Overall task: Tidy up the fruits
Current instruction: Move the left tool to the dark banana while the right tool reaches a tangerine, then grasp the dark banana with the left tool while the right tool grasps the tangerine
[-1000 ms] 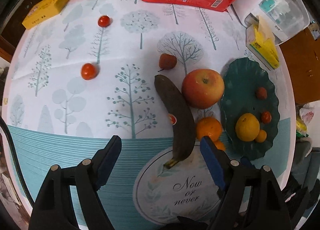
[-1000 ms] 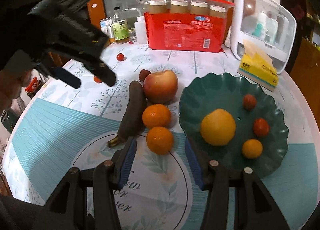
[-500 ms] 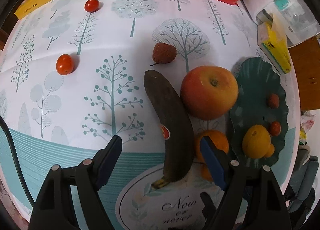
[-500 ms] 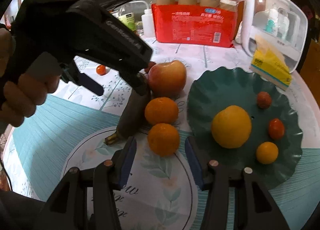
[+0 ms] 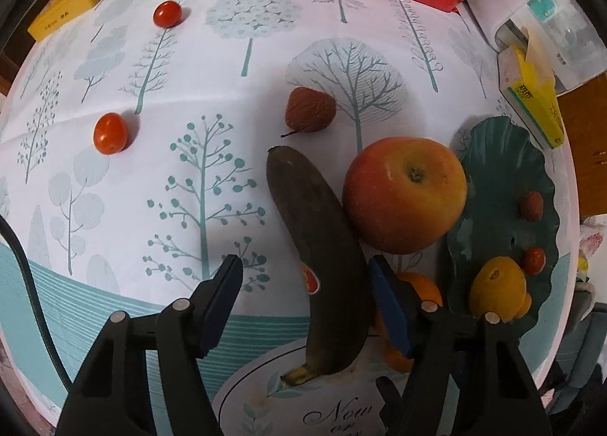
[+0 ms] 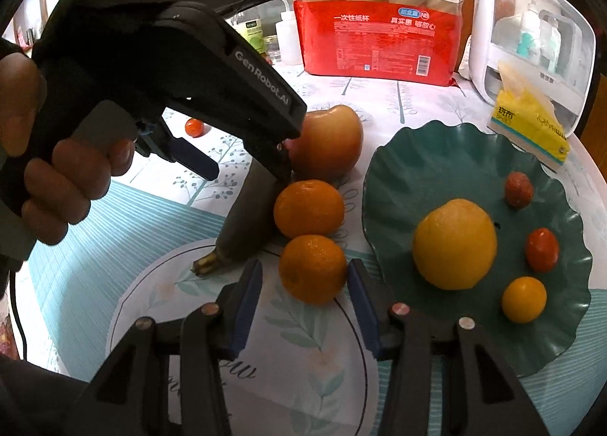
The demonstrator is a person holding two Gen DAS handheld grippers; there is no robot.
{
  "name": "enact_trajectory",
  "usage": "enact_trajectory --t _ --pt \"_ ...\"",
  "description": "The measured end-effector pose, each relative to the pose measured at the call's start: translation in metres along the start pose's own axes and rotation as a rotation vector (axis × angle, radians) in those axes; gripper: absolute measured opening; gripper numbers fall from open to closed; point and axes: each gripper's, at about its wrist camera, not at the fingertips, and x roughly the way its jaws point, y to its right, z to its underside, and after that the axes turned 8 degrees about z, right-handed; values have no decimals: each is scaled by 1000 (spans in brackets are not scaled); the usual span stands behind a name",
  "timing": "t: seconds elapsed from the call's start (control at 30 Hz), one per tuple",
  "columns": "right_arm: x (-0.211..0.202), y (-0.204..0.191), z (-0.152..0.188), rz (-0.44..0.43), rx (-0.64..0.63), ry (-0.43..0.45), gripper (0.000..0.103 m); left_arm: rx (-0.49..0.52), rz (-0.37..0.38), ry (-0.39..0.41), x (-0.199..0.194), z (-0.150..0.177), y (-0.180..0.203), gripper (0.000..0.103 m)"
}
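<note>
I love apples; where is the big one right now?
In the left claw's view, the apple sits on the tablecloth right of centre, between the dark banana and the green plate.

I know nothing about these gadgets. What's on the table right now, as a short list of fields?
left tool: open, fingers either side of the dark banana
right tool: open, around the nearer orange
second orange: on the cloth, just behind the first
apple: on the cloth, beside the banana
green plate: holds a yellow citrus and three small fruits
loose on cloth: two cherry tomatoes, a lychee
</note>
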Motion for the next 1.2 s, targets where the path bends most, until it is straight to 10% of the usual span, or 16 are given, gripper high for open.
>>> enact_trajectory --t 0.63,1.2 --pt "11 3 1 -4 32 -15 40 9 54 30 13 0 10 34" --pt "-8 -1 0 -31 70 0 40 35 110 142 -34 33 -14 32"
